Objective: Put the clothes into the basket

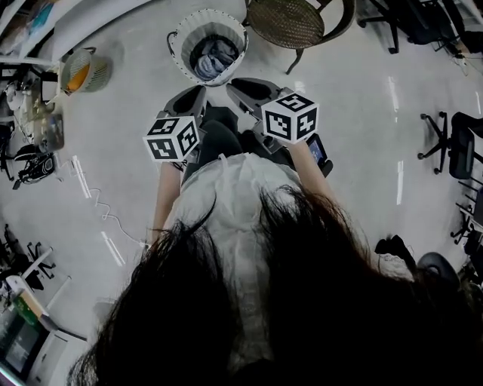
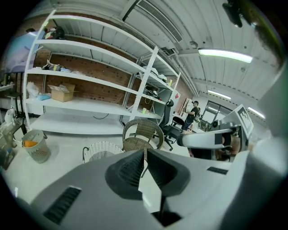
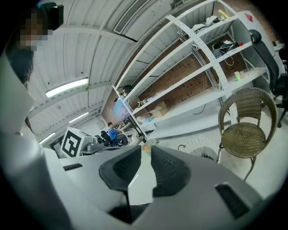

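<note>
The white wire basket (image 1: 178, 30) stands on the floor ahead of me, with blue-grey clothes (image 1: 213, 57) lying inside it. Both grippers are held out in front of my body, short of the basket and above the floor. My left gripper (image 1: 192, 96) has its tips together with nothing between them, as the left gripper view (image 2: 144, 151) also shows. My right gripper (image 1: 249, 87) is shut to a thin slit and is also empty (image 3: 146, 148). The basket (image 2: 102, 150) shows just beyond the left jaws and to the right of the right jaws (image 3: 201, 148).
A brown wicker chair (image 1: 285, 22) stands right beside the basket. A small bin with something orange in it (image 1: 81, 71) sits to the left, near cluttered gear and cables (image 1: 34, 162). White shelving (image 2: 90, 90) lines the far wall. Office chairs (image 1: 453, 143) stand at the right.
</note>
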`<state>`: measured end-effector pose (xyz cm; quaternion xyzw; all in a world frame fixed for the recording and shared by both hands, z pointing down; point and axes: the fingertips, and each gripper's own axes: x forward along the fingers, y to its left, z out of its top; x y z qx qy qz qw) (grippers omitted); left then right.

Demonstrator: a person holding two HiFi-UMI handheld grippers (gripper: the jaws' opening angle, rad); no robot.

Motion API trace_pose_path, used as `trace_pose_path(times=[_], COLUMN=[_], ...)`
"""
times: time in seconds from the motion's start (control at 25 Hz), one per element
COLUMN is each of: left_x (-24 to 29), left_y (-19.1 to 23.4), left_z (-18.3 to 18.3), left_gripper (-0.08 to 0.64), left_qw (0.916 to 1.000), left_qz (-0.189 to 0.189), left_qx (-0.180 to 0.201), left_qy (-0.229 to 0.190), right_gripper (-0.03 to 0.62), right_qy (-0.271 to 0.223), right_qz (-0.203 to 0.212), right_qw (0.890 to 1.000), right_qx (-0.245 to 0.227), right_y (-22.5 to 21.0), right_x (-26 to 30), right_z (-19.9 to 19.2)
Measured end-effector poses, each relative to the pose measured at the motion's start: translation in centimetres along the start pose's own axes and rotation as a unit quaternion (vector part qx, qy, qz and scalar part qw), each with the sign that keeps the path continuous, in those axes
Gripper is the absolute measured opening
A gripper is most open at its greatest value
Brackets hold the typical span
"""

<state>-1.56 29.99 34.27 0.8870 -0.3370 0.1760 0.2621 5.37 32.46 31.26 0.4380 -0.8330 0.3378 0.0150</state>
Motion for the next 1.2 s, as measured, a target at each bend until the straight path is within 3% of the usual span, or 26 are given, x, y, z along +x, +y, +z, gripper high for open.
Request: trace_pose_path(times=[0.56,1.2], left_x=[-1.9,-3.4], left_y=[-0.8,-0.2], left_z=[-0.4,-1.0], left_gripper=[0.034,0.034], left_qw=[0.9997,0.9996], left_qz=[0.012,0.021], left_qx=[0.022,0.014], left_qy=[-0.006,-0.012], right_gripper=[0.074,0.073], right_qy=[0.003,0.014], right_qz=[0.035,0.037], right_qw=[0.999,0.998], right_qx=[-0.034,-0.049], right_y=[3.4,4.8], right_x=[-0.3,-0.5], right_z=[-0.9,-1.8])
